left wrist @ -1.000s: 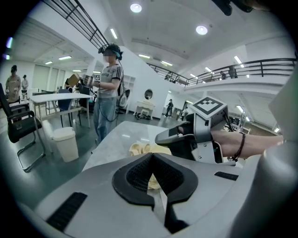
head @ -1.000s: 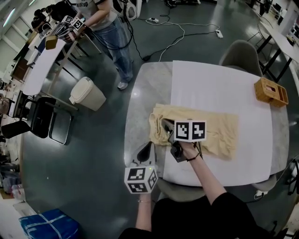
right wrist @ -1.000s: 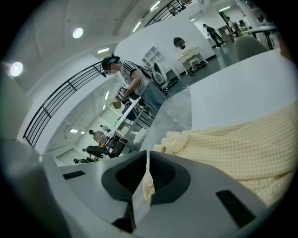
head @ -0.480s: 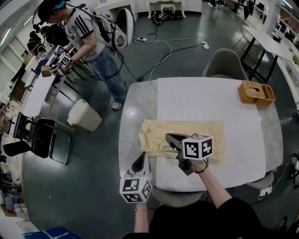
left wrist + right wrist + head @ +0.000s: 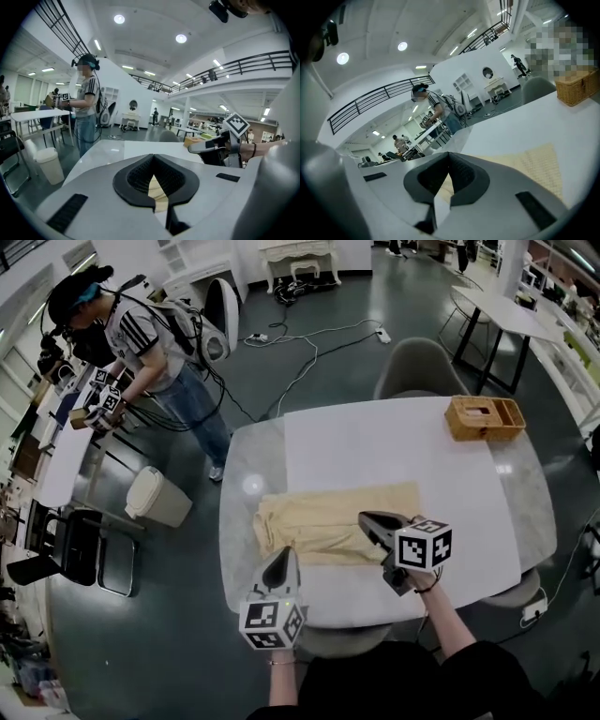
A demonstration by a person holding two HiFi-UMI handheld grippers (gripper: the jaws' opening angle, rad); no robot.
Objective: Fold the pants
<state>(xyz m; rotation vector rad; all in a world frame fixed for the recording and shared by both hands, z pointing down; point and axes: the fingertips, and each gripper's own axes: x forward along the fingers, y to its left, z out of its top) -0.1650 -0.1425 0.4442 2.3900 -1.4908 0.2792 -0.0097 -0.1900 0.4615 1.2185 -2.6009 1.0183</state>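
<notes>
Pants: pale yellow, folded into a flat oblong. They lie on the near-left part of the table, partly on the bare marble and partly on the white sheet that covers the table's middle. The long side runs left to right across the head view.

Left gripper: jaws closed, tips meeting, nothing clamped. In the left gripper view, yellow cloth shows only through the gap behind the tips, lying beyond the jaws and not between the pads. In the head view the tips sit over the near-left corner of the pants. Whether they touch the cloth, I cannot tell.

Right gripper: jaws closed, empty. The tips sit over the right half of the pants, near the near edge. In the right gripper view the cloth spreads flat past and to the right of the jaws, clear of the pads.

Wicker basket: at the far right of the table, well apart from the pants.
</notes>
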